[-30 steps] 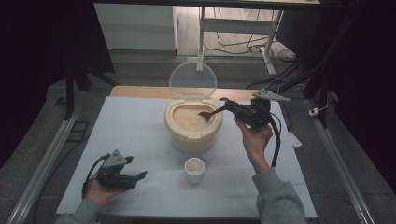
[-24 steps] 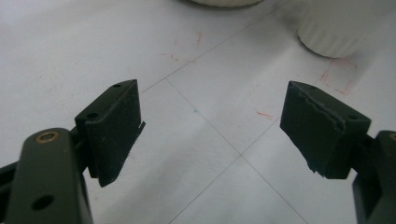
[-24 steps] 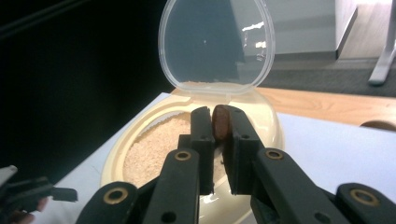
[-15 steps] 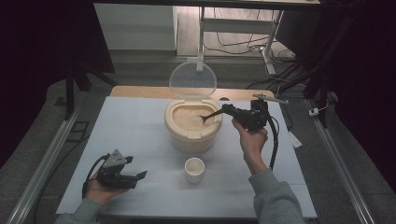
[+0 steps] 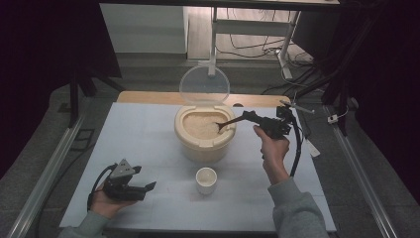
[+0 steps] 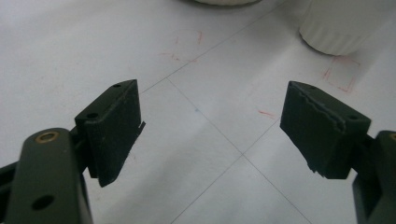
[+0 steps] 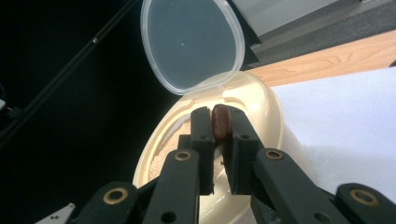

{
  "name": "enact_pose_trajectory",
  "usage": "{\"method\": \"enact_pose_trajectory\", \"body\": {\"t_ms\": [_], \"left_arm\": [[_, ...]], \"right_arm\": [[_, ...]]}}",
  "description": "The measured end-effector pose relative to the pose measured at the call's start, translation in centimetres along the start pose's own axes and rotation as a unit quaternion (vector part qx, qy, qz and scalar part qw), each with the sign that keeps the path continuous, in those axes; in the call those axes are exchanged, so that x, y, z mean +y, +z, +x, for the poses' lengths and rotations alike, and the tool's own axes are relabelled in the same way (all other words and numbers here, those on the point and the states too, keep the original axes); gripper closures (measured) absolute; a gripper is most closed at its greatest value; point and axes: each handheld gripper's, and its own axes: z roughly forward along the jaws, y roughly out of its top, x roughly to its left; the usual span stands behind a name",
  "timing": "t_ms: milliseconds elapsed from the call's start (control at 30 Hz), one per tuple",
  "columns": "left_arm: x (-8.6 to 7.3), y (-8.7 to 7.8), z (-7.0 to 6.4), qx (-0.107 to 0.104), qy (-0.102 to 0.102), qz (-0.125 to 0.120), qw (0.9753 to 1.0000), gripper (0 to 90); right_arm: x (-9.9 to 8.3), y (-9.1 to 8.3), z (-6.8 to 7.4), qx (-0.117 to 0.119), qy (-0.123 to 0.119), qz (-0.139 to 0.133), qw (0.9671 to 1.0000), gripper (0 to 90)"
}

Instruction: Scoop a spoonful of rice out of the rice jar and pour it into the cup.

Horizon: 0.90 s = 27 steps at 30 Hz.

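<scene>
A cream container [image 5: 204, 136] full of pale grains [image 5: 200, 125] stands mid-table with its clear lid [image 5: 204, 86] hinged up behind. My right gripper [image 5: 255, 118] is shut on the brown handle [image 7: 220, 122] of a dark spoon [image 5: 229, 122], whose bowl dips into the grains at the container's right side. In the right gripper view the container's rim [image 7: 261, 105] and lid [image 7: 191, 44] lie just past the jaws. A small white cup [image 5: 206, 179] stands in front of the container. My left gripper [image 5: 143, 188] rests open on the table at the front left, holding nothing; the cup's base [image 6: 334, 25] shows beyond it.
The white table top [image 5: 148, 144] carries thin grid lines and red marks [image 6: 343, 74]. A wooden strip [image 5: 148, 96] runs along its far edge. Metal rails [image 5: 47, 173] flank both sides, and cables lie on the floor behind.
My right gripper has drawn slightly toward the container and lowered the spoon, so its bowl now sits in the grains. The left gripper has not moved.
</scene>
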Motion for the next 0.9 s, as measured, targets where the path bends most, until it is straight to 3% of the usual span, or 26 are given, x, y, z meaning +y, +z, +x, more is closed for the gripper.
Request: {"method": "enact_pose_trajectory", "body": {"t_ms": [900], "left_arm": [[0.0, 0.1, -0.1, 0.0, 0.004, 0.002, 1.0, 20.0]], "right_arm": [[0.4, -1.5, -1.8, 0.03, 0.073, -0.023, 0.9966, 83.2]]}}
